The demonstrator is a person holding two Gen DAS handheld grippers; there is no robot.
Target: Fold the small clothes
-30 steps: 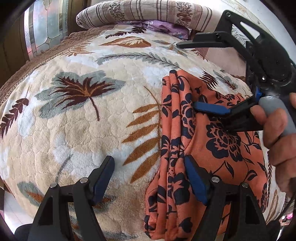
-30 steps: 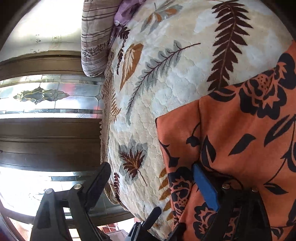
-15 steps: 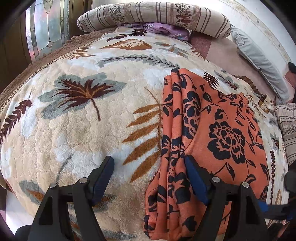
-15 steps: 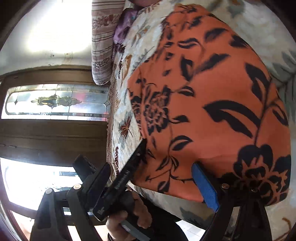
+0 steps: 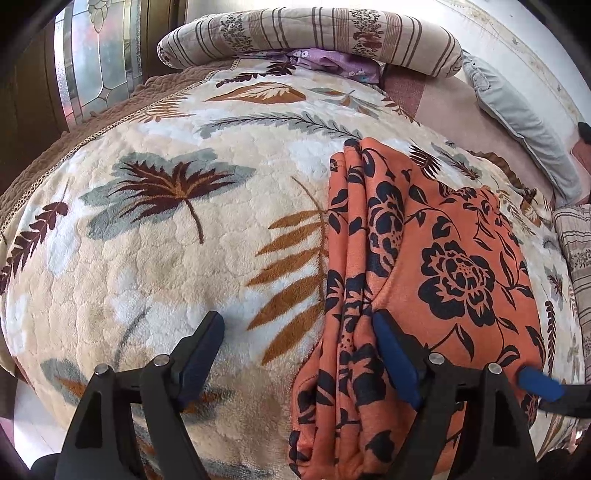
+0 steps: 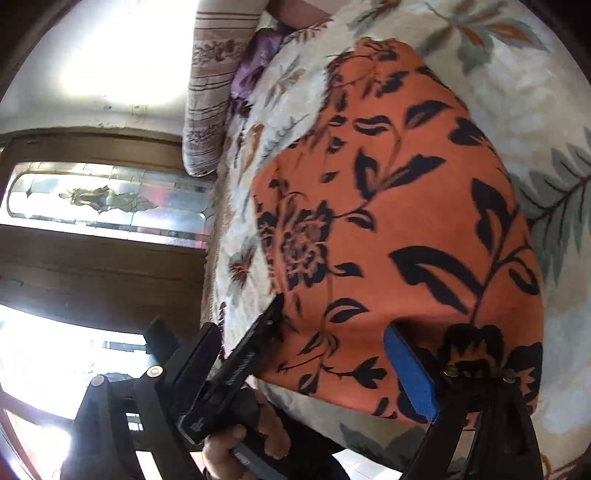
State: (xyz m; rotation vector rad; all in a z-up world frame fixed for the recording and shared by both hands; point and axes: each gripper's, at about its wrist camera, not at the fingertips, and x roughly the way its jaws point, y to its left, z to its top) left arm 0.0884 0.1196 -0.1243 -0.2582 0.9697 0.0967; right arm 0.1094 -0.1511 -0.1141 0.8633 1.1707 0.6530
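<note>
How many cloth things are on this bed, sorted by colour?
Orange floral garment: 1
Cream leaf-print blanket: 1
Striped pillows: 2
Purple flowered cloth: 1
Grey cushion: 1
Total: 6

Orange garment [image 5: 424,258], black floral print

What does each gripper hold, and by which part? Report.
Nothing is held: left gripper and right gripper are both open at the orange garment lying on the blanket.
</note>
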